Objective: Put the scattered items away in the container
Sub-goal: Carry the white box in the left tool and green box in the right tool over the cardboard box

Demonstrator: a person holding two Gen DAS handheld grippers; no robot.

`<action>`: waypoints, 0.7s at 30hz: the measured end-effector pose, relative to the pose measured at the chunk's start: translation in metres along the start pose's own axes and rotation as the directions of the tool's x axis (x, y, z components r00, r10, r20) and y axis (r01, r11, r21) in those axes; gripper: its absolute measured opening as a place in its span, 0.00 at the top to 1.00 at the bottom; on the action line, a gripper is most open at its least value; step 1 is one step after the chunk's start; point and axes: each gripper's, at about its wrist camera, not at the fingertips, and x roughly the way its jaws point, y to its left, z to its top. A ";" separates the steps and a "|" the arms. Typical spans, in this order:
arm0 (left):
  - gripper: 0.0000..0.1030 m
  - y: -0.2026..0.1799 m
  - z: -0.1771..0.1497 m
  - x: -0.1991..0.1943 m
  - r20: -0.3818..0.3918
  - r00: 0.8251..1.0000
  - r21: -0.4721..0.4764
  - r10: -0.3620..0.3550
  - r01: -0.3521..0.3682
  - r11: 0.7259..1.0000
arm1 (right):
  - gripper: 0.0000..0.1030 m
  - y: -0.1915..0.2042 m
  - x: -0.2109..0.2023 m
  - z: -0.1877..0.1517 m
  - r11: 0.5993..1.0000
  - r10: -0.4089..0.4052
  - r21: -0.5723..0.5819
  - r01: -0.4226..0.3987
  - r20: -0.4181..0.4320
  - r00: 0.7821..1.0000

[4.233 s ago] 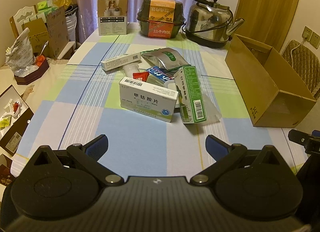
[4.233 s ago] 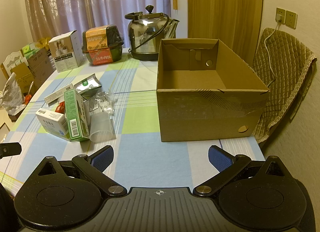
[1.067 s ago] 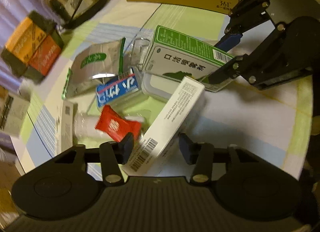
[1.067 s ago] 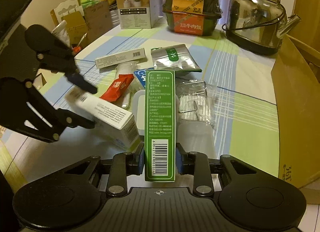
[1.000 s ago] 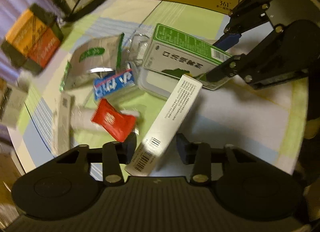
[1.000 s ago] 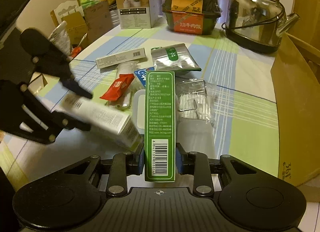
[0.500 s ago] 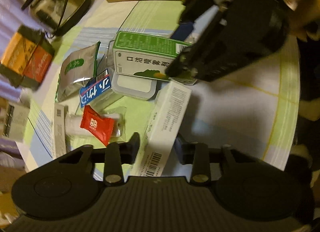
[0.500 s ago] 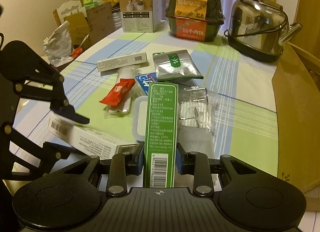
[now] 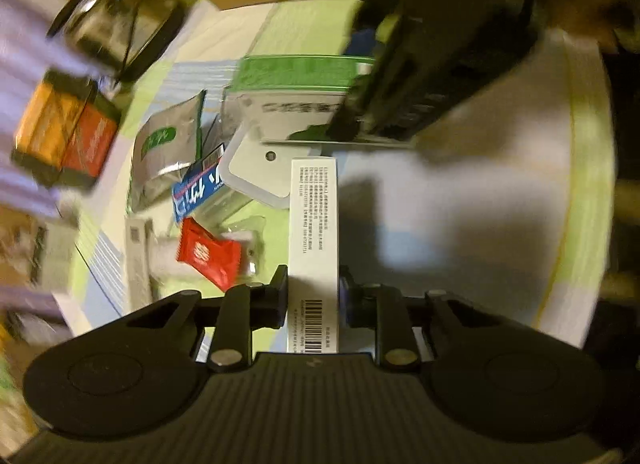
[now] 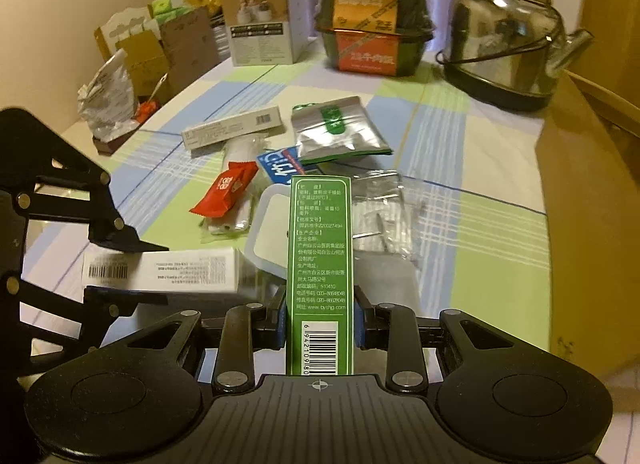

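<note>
L tool (image 9: 313, 298): clenched on white box (image 9: 314, 224), fingers on both long sides near the barcode end; box points fwd along the fingers, lifted off the table (image 10: 480, 152). In R wrist view the same white box sits level, above the cloth, at lower left.

R tool (image 10: 320, 322): clenched on green box (image 10: 321, 264), narrow printed face up, barcode end nearest the camera. Far end of the box overlaps a white lidded tub (image 10: 268, 232) in view; contact w/ tub cannot be told. L wrist view shows the R tool from the side w/ the green box sticking out of it, heavy motion blur.

Container: cardboard box (image 10: 580, 204) at R edge of table, only its outer wall in view, interior not seen. Neither held item is over it.

On table, loose pile ahead of both tools:
- red sachet (image 10: 226, 188) lying on a clear-wrapped white item
- blue/white packet (image 10: 280, 164), partly under a silver-green pouch (image 10: 340, 128)
- long grey-white carton (image 10: 232, 130), far L of pile
- clear plastic wrap (image 10: 384, 216), just R of the green box

Far end of table: white carton (image 10: 260, 20), orange/dark food tub (image 10: 374, 26), steel kettle (image 10: 508, 36).
</note>
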 end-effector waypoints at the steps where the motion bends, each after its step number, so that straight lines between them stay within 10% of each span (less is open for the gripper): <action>1: 0.80 0.004 0.000 -0.005 0.015 1.000 -0.059 -0.022 0.023 0.998 | 0.68 -0.002 -0.007 -0.001 1.000 0.000 0.011 0.000 0.002 1.000; 8: 0.80 0.012 0.003 -0.032 0.082 0.989 -0.353 -0.121 0.143 0.924 | 0.68 -0.016 -0.047 -0.024 0.997 -0.016 0.077 0.018 -0.023 1.000; 21: 0.80 -0.023 0.044 -0.060 0.149 0.981 -0.424 -0.125 0.177 0.888 | 0.68 -0.048 -0.107 -0.044 0.985 -0.095 0.141 0.095 -0.003 0.995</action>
